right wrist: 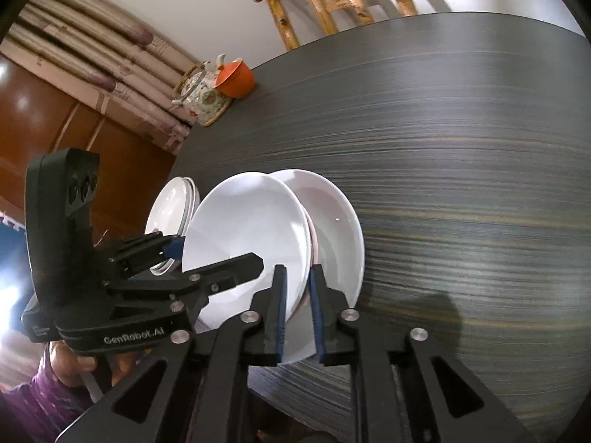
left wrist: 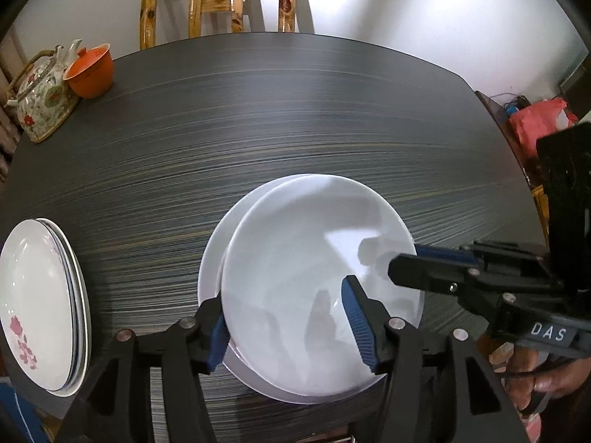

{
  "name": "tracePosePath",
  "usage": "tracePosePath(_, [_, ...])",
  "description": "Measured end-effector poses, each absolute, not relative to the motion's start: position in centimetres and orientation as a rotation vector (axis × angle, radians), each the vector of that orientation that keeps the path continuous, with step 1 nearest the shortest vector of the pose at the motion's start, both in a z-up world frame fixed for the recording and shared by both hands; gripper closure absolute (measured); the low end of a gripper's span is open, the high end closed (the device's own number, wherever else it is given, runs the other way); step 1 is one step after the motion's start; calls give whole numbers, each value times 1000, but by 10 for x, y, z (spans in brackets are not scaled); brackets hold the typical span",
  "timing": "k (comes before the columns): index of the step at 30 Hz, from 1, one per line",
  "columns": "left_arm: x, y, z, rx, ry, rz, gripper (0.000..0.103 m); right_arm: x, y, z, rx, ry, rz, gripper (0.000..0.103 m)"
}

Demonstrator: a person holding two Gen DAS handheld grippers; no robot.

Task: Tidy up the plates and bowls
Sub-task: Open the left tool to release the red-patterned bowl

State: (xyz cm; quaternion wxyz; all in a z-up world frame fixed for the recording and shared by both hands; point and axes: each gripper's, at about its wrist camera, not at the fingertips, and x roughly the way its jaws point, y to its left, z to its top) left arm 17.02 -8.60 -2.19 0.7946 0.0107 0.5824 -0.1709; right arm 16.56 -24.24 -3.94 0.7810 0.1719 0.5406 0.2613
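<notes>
The dark table [left wrist: 295,118] carries two stacked white plates [left wrist: 317,280] near its front edge. The right gripper [right wrist: 297,310] seemingly clamps the upper plate's rim; the left gripper [left wrist: 284,325] straddles it, released.

black left tool [left wrist: 284,326] with blue ribbed pads, silver screws, black right tool [right wrist: 297,312], purple sleeve [right wrist: 33,402]
</notes>
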Motion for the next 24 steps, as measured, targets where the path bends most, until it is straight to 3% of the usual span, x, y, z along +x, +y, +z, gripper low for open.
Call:
tracePosePath(3, [173,-80,-21,1,1269,-373,47,169,-242,-39,368,1173,566,87])
tracePosePath(6, [174,-78,-18,10,1295,-369,46,163,-237,-33,279,1136,559,96])
tracePosePath(14, [181,-82,-7,83,1289,-405,46,157,-242,-29,275,1126,570,97])
tracePosePath(24, [196,-58,-2,-69,1325,-440,45,162,-249,-35,353,1164,578,96])
